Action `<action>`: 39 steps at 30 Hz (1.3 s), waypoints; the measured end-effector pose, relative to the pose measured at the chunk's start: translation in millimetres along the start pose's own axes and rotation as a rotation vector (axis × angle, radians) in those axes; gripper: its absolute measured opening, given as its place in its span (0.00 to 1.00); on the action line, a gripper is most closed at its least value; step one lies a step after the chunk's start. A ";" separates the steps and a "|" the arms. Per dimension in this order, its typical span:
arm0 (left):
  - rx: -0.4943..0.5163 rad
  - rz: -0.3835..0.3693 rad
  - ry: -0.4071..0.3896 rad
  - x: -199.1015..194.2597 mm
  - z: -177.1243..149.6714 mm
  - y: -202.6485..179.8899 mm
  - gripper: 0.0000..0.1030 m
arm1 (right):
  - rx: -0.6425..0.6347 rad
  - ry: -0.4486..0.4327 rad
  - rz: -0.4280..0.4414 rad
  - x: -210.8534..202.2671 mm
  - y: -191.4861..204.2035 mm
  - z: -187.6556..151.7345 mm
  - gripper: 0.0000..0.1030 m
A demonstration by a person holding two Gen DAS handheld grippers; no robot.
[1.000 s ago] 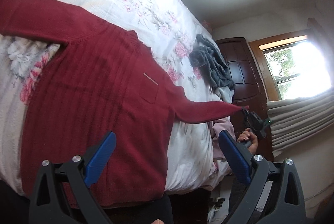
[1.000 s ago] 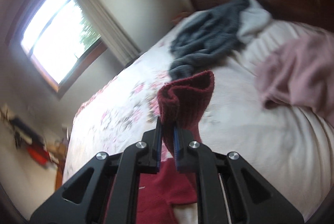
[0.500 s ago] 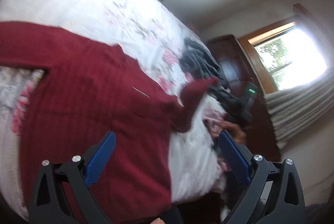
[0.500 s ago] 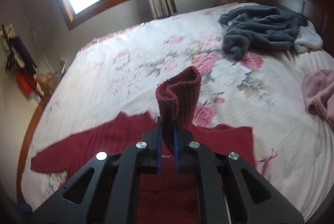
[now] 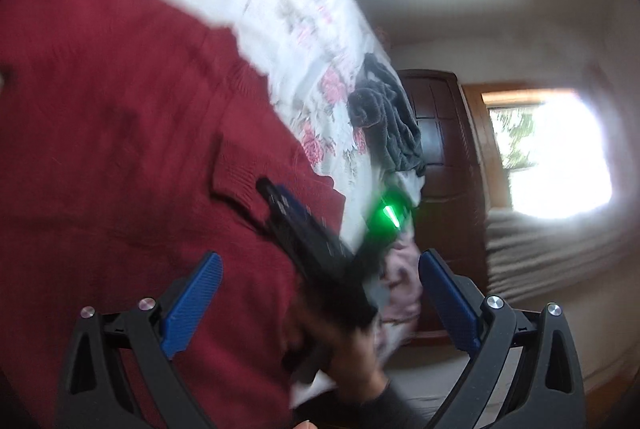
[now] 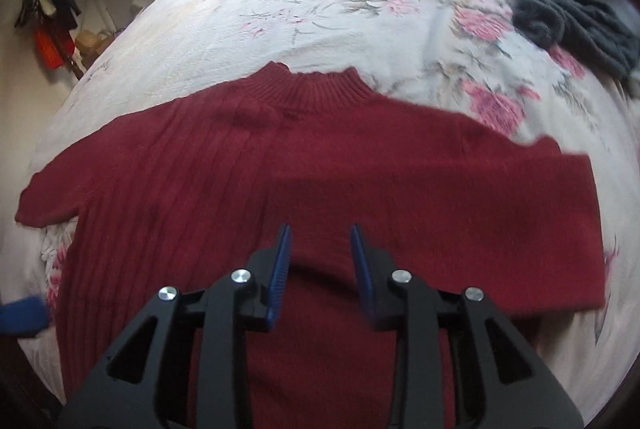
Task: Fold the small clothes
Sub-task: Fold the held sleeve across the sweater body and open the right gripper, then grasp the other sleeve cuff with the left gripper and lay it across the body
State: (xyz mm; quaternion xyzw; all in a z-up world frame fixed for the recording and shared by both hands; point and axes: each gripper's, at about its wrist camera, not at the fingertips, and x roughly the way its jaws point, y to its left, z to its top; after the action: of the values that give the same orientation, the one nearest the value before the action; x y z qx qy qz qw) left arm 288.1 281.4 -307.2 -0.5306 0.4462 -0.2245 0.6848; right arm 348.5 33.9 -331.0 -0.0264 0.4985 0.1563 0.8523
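Observation:
A dark red knit sweater (image 6: 320, 149) lies flat, collar away from me, on the floral bed cover (image 6: 320, 1). Its right sleeve (image 6: 480, 213) is folded across the chest, and the other sleeve (image 6: 44, 201) reaches out to the left. Just above the folded sleeve's end, my right gripper (image 6: 320, 261) is open and holds nothing. The blurred left wrist view shows the sweater (image 5: 120, 149), the right gripper (image 5: 274, 191) over it in a person's hand (image 5: 352, 369), and my left gripper (image 5: 320, 293) wide open and empty.
A grey garment (image 6: 568, 17) lies crumpled at the far right of the bed. A pink garment (image 5: 400, 281) sits near the bed edge. Beyond the bed are a dark wooden headboard (image 5: 440, 133), a bright window (image 5: 552, 153) and curtains (image 5: 540, 253).
My right gripper carried the sleeve cuff across onto the sweater's body and opened, letting it go. The left gripper stayed open and swung closer over the sweater.

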 end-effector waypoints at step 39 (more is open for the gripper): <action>0.482 0.398 0.026 34.3 139.2 -144.6 0.08 | 0.443 0.012 0.117 -184.4 -71.9 -190.7 0.40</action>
State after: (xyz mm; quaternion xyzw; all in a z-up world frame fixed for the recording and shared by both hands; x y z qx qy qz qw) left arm 447.5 279.3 -180.5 -0.2523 0.4839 -0.1919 0.8156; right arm 125.3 -116.9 -276.3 0.1894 0.5266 0.0921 0.8236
